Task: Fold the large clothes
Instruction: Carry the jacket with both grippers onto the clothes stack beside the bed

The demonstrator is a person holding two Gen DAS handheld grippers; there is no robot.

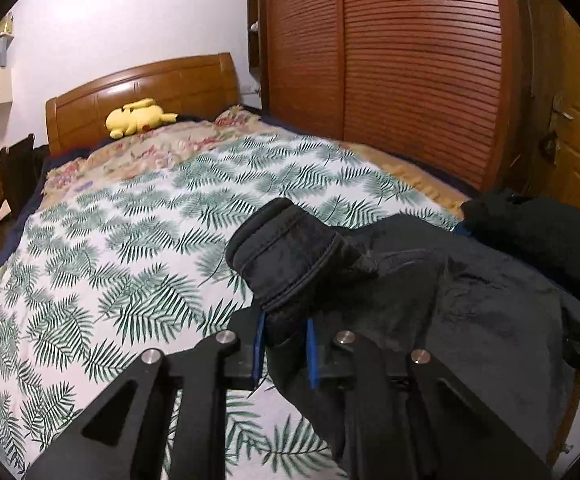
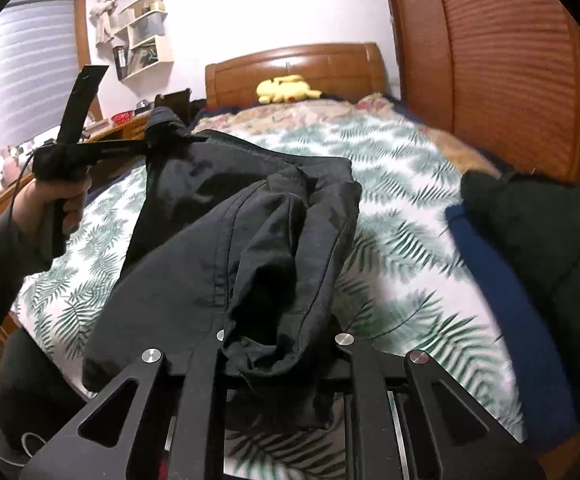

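Both tongs are gripping the black jacket (image 2: 225, 216) over the leaf-print bed (image 1: 101, 264), the left tongs (image 1: 283, 354) pinching its cuff toward 12 o'clock, the right tongs (image 2: 279, 364) bunched fabric, so raising both evenly and pulling apart should be spreading it flat

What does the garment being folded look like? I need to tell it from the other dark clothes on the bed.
On the leaf-print bedspread, it is the black jacket lifted off the bed, pinched by the left gripper and the right gripper. Unlike the dark pile resting to the right on blue cloth, it hangs between both grippers.
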